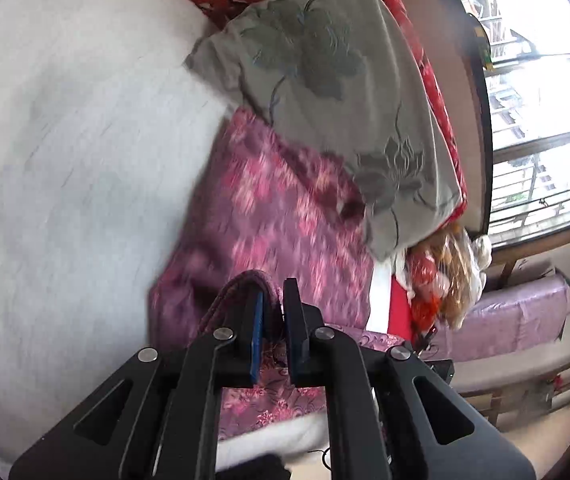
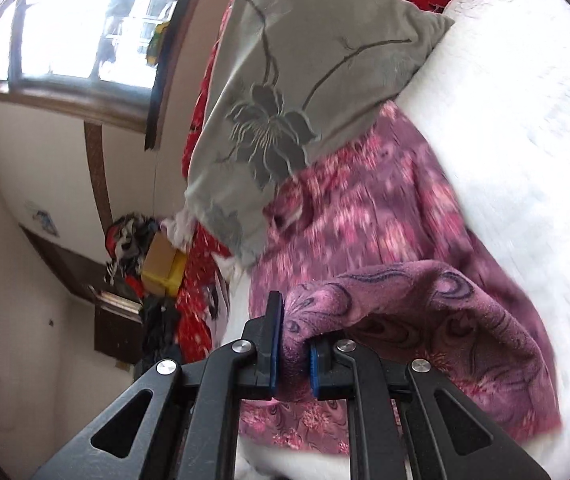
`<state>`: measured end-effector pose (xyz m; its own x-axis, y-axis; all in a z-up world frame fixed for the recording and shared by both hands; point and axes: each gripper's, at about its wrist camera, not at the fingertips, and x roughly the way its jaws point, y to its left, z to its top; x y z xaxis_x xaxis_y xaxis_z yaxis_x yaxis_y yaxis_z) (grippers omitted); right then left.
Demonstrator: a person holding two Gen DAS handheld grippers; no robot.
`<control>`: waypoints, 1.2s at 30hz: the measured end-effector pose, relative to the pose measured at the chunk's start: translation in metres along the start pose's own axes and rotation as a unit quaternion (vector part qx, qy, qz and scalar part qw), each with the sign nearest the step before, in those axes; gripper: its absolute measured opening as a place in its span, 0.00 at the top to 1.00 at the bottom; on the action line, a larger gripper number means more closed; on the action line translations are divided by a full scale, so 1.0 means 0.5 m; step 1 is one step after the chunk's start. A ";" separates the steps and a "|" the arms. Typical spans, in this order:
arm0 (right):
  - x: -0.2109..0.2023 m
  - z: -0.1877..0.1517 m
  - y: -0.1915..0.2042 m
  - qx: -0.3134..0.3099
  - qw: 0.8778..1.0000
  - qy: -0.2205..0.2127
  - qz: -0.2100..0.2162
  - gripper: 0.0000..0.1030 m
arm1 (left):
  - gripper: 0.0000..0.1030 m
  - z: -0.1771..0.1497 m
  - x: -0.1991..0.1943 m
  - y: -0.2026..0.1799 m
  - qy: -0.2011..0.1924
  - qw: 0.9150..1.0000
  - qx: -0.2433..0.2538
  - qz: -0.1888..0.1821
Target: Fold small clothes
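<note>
A purple-pink patterned garment [image 1: 277,216] lies spread on a white bed [image 1: 69,152], blurred by motion. My left gripper [image 1: 273,304] is shut on a raised hem of this garment, pinched between its blue pads. In the right wrist view the same garment [image 2: 365,208] shows its fleecy purple edge [image 2: 405,300] folded back over the cloth, and my right gripper [image 2: 293,332] is shut on that edge. Both held edges hang lifted above the flat part of the garment.
A grey pillow with dark flowers [image 1: 325,80] rests on the garment's far end, against red patterned bedding [image 1: 433,72]. A window [image 1: 541,100] stands beyond. Beside the bed are a purple-covered bench [image 1: 517,316], a cardboard box [image 2: 161,260] and a pile of clothes [image 2: 129,240].
</note>
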<state>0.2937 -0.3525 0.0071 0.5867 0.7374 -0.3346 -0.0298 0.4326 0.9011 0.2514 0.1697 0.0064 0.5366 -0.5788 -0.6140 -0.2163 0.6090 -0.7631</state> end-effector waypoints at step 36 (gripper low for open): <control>0.275 0.169 0.017 -0.206 0.899 -0.004 -0.387 0.93 | 0.52 0.117 0.192 0.017 0.067 0.991 0.030 0.111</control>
<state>0.4422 -0.2913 -0.0078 0.5660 0.1296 -0.8142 0.0928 0.9713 0.2191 0.3488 0.1511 -0.0472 0.3661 -0.4913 -0.7903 -0.2669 0.7582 -0.5950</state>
